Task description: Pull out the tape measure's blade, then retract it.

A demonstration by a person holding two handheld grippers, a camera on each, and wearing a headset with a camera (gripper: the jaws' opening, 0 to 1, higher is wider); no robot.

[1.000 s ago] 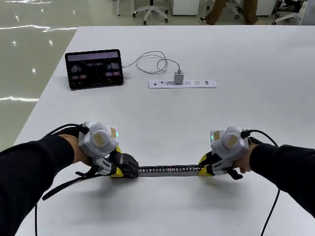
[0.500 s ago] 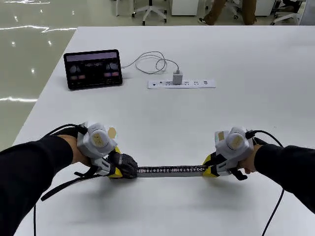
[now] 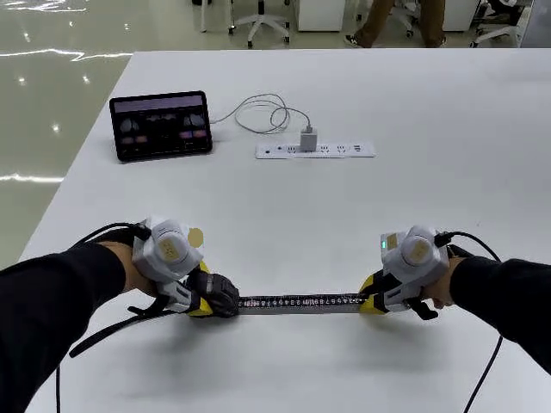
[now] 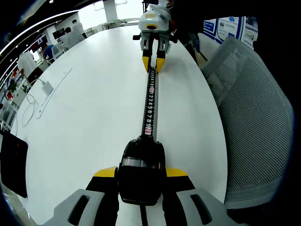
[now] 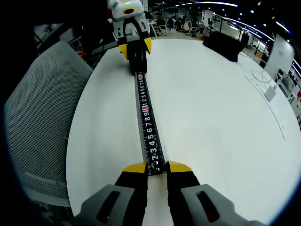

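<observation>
A black tape measure case [image 3: 217, 293] rests on the white table [image 3: 344, 215], and my left gripper [image 3: 200, 303] is shut on it. In the left gripper view the case [image 4: 140, 170] sits between the yellow-tipped fingers [image 4: 104, 173]. The blade [image 3: 300, 302] runs flat along the table to my right gripper [image 3: 371, 303], which is shut on its end. In the right gripper view the blade [image 5: 147, 125] stretches away from my right gripper [image 5: 155, 167] to the left gripper [image 5: 133, 47] at the far end. The right gripper [image 4: 154, 60] shows at the top of the left gripper view.
A tablet [image 3: 161, 125] stands at the back left of the table. A white power strip [image 3: 315, 150] with a plugged charger and a coiled cable [image 3: 263, 110] lies behind the middle. A grey mesh chair [image 4: 254, 122] is close to the table's near edge.
The right gripper has moved further right with the blade's end, so more blade lies out of the case. The left gripper keeps the case in place.
</observation>
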